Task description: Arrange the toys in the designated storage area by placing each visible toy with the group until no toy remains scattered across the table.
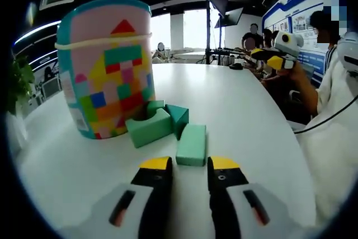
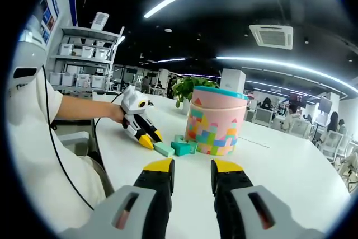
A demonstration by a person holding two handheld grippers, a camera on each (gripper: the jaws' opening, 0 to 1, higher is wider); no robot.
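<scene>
The left gripper (image 1: 189, 166) sits low with its jaws a little apart, holding nothing. The right gripper (image 2: 192, 167) is raised, jaws likewise parted and empty.

Blocks (image 1: 168, 130) on desk (image 1: 246, 110) at frame centre, touching canister (image 1: 106, 68) at upper left; left tongs (image 1: 189, 169) just below them.
</scene>
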